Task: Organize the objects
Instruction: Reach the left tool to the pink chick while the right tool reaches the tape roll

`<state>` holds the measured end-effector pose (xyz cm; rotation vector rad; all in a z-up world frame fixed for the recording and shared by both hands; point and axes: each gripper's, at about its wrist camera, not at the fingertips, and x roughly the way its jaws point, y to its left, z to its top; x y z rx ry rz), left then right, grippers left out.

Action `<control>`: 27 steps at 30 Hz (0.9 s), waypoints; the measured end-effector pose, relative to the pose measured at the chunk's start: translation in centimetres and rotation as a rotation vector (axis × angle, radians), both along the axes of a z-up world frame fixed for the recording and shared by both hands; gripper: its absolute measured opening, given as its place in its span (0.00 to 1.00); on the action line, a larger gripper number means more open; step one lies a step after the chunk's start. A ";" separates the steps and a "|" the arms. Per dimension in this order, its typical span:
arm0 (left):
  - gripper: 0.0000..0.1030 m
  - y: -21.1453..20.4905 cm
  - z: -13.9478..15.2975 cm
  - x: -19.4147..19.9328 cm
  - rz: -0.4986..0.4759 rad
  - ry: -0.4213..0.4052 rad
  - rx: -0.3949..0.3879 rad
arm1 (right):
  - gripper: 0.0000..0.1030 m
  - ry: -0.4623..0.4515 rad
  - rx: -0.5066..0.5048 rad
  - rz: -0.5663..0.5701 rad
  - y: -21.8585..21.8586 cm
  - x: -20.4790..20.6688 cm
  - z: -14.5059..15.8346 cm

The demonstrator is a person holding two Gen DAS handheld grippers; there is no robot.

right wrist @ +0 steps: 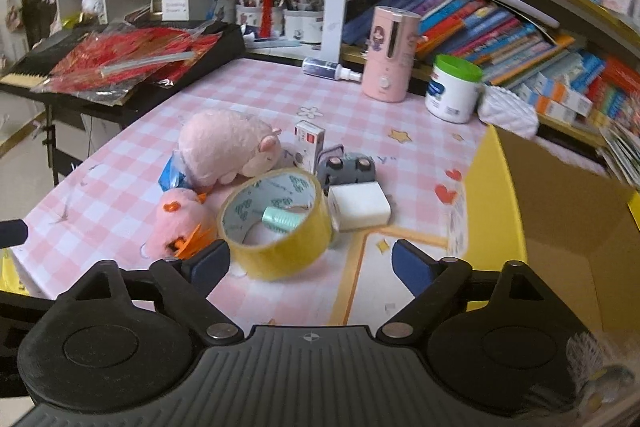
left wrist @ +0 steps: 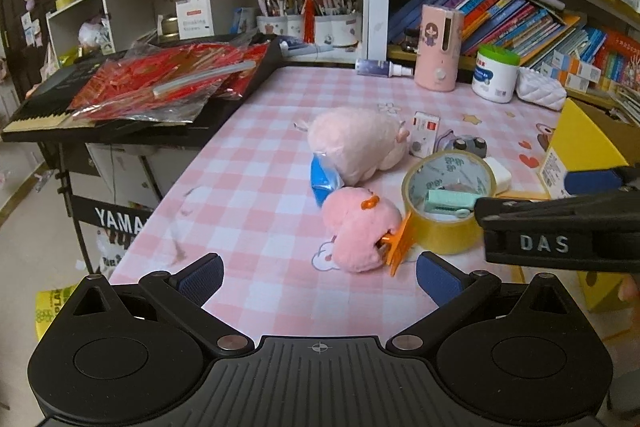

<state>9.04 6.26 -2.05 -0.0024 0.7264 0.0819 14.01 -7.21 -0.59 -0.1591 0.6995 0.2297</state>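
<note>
Plainly, in the left wrist view, the left tongs (left wrist: 319,277) stood apart and empty at the lower middle of the frame, over the pink checked surface (left wrist: 256,163). The small pink plush (left wrist: 360,233) with its orange claw clip (left wrist: 400,243) lay just above the gap, a little right of centre, nearer the right fingertip. The yellow tape roll (left wrist: 448,203) sat to the right of it, on its flat side with the hole facing up, a mint green item (left wrist: 450,201) inside the ring. The right tongs (left wrist: 576,203) crossed the right edge of the frame, just beside the roll; their gap could not be judged from here. The yellow cardboard box (left wrist: 584,143) rose at the right edge, behind them.

Next, in the right wrist view, the right tongs (right wrist: 311,263) were likewise apart and held nothing. The tape roll (right wrist: 276,223) lay just above the left fingertip, left of the gap's centre line. The white charger block (right wrist: 360,209) touched the roll's right side. The small pink plush (right wrist: 182,223) was at lower left, the larger pink plush (right wrist: 228,147) above it. The open box (right wrist: 500,203) filled the right side of the frame.

By my reading, the roll was nearer the right tongs, and a slight shift left would centre it; the plush lay better for the left.
</note>
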 end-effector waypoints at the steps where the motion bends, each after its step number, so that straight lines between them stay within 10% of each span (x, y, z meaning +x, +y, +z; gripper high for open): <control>1: 1.00 -0.1 -0.2 0.4 -0.002 0.011 -0.001 | 0.87 0.007 -0.005 0.010 0.1 0.6 -0.2; 18: 1.00 -1.6 -1.2 3.4 -0.015 0.092 0.054 | 0.90 0.188 -0.092 0.252 3.4 7.6 -3.4; 27: 1.00 -3.2 -0.9 5.1 -0.044 0.059 0.018 | 0.87 0.062 0.019 0.148 -0.6 7.5 0.0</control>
